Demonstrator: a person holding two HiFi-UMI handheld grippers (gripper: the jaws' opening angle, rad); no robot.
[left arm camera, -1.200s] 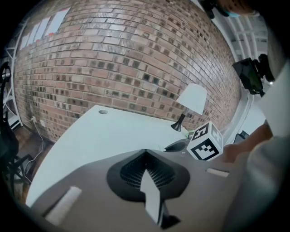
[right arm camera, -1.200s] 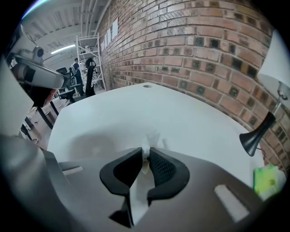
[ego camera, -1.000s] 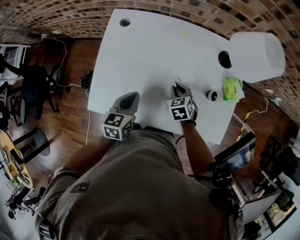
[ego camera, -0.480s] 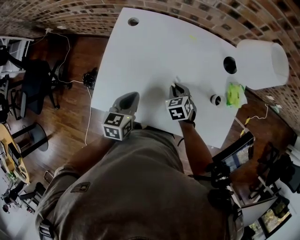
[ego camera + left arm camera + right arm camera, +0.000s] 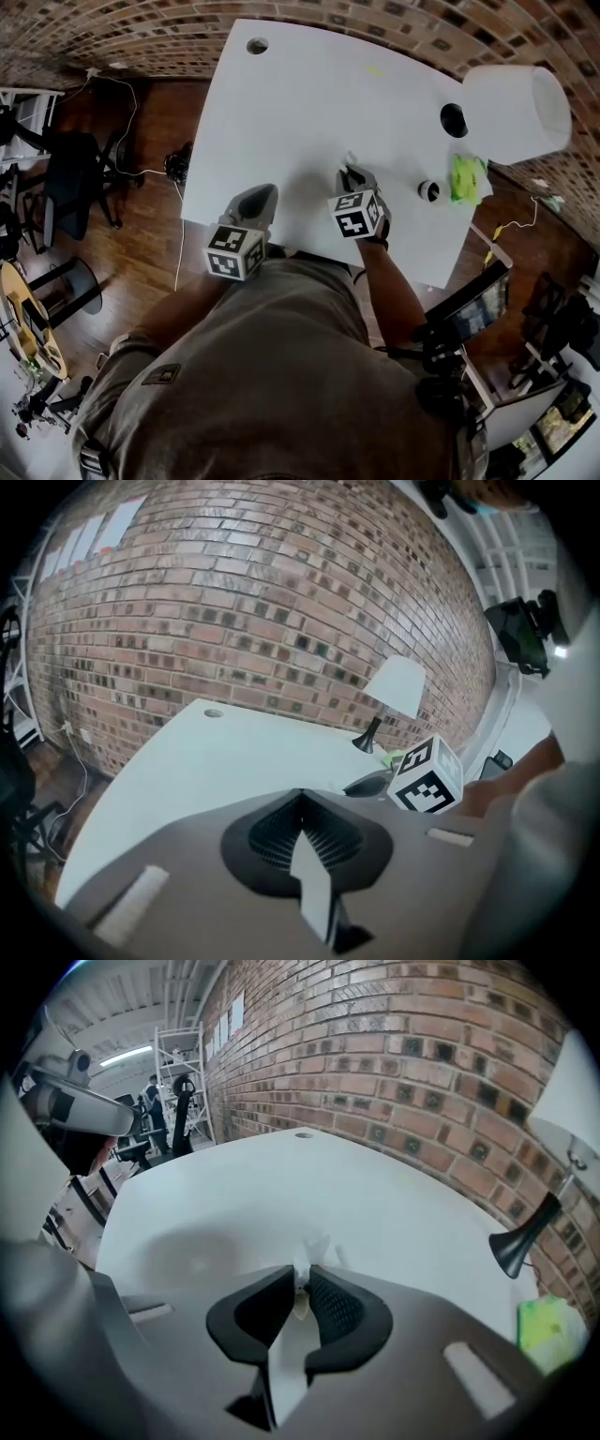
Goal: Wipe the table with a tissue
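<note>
A wide white table [image 5: 300,103] fills the head view. My right gripper [image 5: 351,174] rests low over its near middle, shut on a small crumpled white tissue [image 5: 352,161]. In the right gripper view the tissue [image 5: 313,1246] pokes out past the closed black pads [image 5: 339,1309] and touches the tabletop [image 5: 281,1185]. My left gripper [image 5: 255,199] sits at the table's near edge, to the left of the right one, shut with nothing in it. The left gripper view shows its jaws [image 5: 300,799] closed over the table [image 5: 216,752], with the right gripper's marker cube [image 5: 427,775] beside them.
A lamp with a white shade [image 5: 516,108] and a black base [image 5: 453,119] stands at the far right, with a green packet [image 5: 466,178] and a small round black-and-white object [image 5: 427,190] near it. A cable hole [image 5: 256,45] lies at the far left corner. Brick wall behind.
Only the head camera has swayed a little. Both grippers hold the same places on the table, the right one still shut on the tissue.
</note>
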